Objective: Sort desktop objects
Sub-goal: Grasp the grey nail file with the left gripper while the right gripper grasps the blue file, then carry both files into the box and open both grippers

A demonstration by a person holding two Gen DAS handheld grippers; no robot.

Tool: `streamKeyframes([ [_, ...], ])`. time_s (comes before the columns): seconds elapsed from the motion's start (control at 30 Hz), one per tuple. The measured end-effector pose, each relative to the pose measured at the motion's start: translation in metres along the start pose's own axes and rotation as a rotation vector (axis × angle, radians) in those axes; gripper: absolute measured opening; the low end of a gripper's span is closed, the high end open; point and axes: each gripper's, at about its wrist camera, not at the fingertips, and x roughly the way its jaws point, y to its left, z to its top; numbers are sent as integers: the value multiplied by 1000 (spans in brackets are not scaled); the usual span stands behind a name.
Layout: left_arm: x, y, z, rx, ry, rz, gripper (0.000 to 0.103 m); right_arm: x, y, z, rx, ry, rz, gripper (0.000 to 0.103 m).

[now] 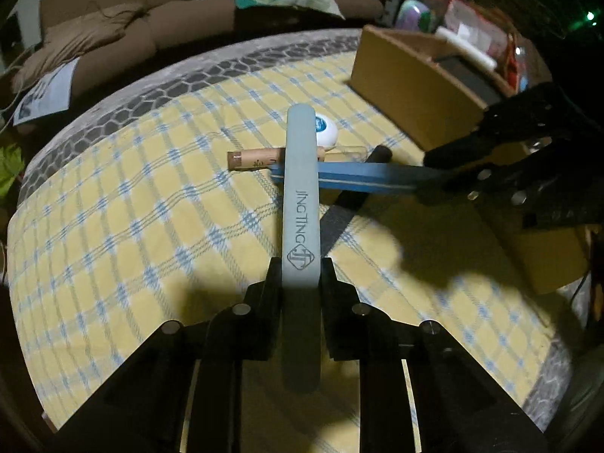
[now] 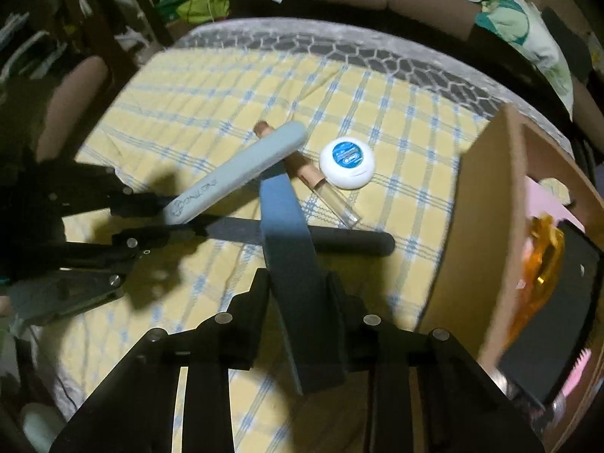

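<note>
Item: your left gripper [image 1: 301, 283] clamps the pale grey bar [image 1: 300, 204]; your right gripper [image 2: 300, 298] clamps the blue bar [image 2: 283, 219]. Risk: the crossed bars may snag on lifting, likely twisting one loose or knocking the dark pen [image 2: 339, 239] below.

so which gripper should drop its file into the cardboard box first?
Right, probably. The right gripper grips the blue file with the cardboard box right beside it. The left gripper holds the pale JING TING file farther off, and would likely have to cross the right one.
</note>
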Motion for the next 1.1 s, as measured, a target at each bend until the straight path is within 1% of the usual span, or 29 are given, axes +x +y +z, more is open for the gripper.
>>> streamKeyframes([
  [0.1, -24, -3, -4, -35, -27, -16, 17, -25, 0, -1, 16, -32, 5, 30],
  [0.13, -34, -5, -3, -48, -37, -22, 17, -32, 4, -1, 19, -41, 1, 30],
  [0.23, -61, -18, 6, -53, -65, -29, 17, -62, -1, -7, 42, -74, -2, 30],
  [0.3, -78, -32, 15, -39, -86, -22, 17, -85, -9, -13, 66, -103, -7, 30],
  [0.4, -100, -60, 36, -26, -119, -38, 17, -122, -26, -26, 110, -151, -19, 30],
  [0.47, -104, -81, 52, -16, -129, -47, 17, -146, -43, -37, 147, -178, -35, 30],
  [0.53, -104, -103, 65, -6, -135, -56, 17, -160, -61, -49, 182, -193, -55, 30],
  [0.67, -85, -144, 91, -11, -125, -88, 17, -180, -102, -76, 270, -220, -80, 30],
  [0.73, -68, -167, 104, -16, -117, -110, 17, -183, -126, -90, 326, -233, -84, 30],
  [0.83, -41, -188, 119, -35, -99, -129, 17, -183, -156, -102, 388, -245, -82, 30],
  [0.93, -9, -201, 135, -61, -70, -121, 17, -176, -175, -106, 448, -261, -55, 30],
  [1.1, 35, -199, 153, -106, -24, -77, 17, -148, -197, -91, 535, -276, -33, 30],
])
